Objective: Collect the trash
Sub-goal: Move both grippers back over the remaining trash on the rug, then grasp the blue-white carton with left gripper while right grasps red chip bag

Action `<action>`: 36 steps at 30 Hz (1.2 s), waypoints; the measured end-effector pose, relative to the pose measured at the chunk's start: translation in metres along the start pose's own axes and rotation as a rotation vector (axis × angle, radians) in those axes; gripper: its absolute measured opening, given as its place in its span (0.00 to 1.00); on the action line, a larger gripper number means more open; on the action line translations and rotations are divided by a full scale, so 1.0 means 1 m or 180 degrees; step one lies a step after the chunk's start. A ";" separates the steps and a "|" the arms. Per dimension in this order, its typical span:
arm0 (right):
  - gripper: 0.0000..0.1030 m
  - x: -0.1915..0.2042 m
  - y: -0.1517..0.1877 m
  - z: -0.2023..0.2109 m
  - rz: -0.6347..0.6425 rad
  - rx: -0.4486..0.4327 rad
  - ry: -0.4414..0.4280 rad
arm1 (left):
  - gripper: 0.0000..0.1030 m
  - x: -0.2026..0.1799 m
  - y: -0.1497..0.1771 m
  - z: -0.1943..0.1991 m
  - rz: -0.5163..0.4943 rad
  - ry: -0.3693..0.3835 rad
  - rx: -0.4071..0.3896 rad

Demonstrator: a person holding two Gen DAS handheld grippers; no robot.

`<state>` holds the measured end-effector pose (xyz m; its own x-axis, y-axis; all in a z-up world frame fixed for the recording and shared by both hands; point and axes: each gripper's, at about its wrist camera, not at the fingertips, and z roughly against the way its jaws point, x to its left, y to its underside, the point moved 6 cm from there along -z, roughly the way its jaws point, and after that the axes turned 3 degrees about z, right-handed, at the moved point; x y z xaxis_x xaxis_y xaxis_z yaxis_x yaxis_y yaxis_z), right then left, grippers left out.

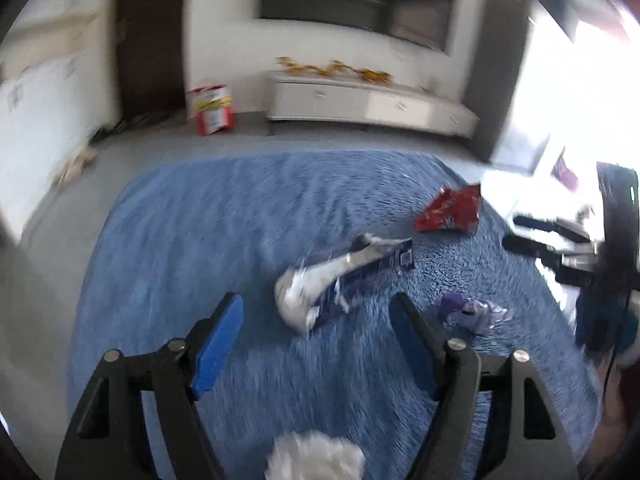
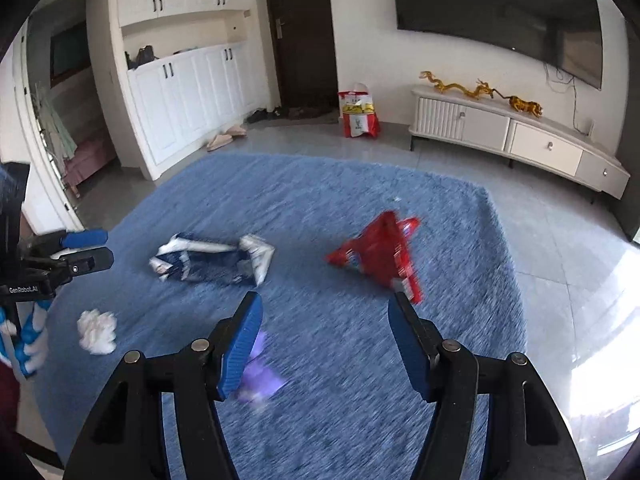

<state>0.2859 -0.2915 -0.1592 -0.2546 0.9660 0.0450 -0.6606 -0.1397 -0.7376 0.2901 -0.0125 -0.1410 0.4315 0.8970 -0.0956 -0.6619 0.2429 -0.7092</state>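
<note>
Trash lies scattered on a blue rug (image 1: pixel 200 220) (image 2: pixel 360 184). A crumpled navy-and-white wrapper (image 1: pixel 340 276) (image 2: pixel 212 258) sits mid-rug, just beyond my left gripper (image 1: pixel 316 308), which is open and holds nothing. A red snack bag (image 1: pixel 450 210) (image 2: pixel 380 250) lies further right, just ahead of the open, empty right gripper (image 2: pixel 324 304). A purple wrapper (image 1: pixel 472 312) (image 2: pixel 258 376) lies under the right gripper's left finger. A white tissue wad (image 1: pixel 316 456) (image 2: pixel 98 332) rests near the rug's front. The left gripper (image 2: pixel 96 248) also shows at the left edge of the right wrist view.
A white TV cabinet (image 2: pixel 520 136) with golden figurines stands against the far wall under a dark screen (image 2: pixel 500 12). A red-and-white bag (image 2: pixel 358 114) stands by the dark door (image 2: pixel 300 32). White cupboards (image 2: pixel 188 96) and slippers (image 2: pixel 228 138) are at the left. Grey tiles surround the rug.
</note>
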 end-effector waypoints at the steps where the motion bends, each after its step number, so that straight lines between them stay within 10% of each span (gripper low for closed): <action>1: 0.77 -0.005 -0.002 -0.003 -0.0001 -0.0006 0.0016 | 0.75 -0.005 -0.006 -0.009 -0.0153 0.0039 0.0055; 17: 0.78 -0.040 -0.021 -0.088 0.0048 0.0169 -0.0138 | 0.76 -0.042 -0.017 -0.120 -0.1045 0.0311 0.0739; 25: 0.41 -0.039 -0.023 -0.096 0.0037 0.0204 -0.0375 | 0.74 -0.040 -0.016 -0.132 -0.0827 0.0497 0.0777; 36: 0.29 -0.028 -0.020 -0.082 0.0139 0.0124 -0.0335 | 0.45 -0.044 -0.011 -0.106 -0.0783 0.0243 0.0656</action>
<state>0.3640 -0.2976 -0.2012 -0.3551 0.9309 0.0856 -0.6738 -0.1914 -0.7137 0.3440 -0.0936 -0.2031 0.6334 0.7738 0.0035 -0.6388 0.5254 -0.5620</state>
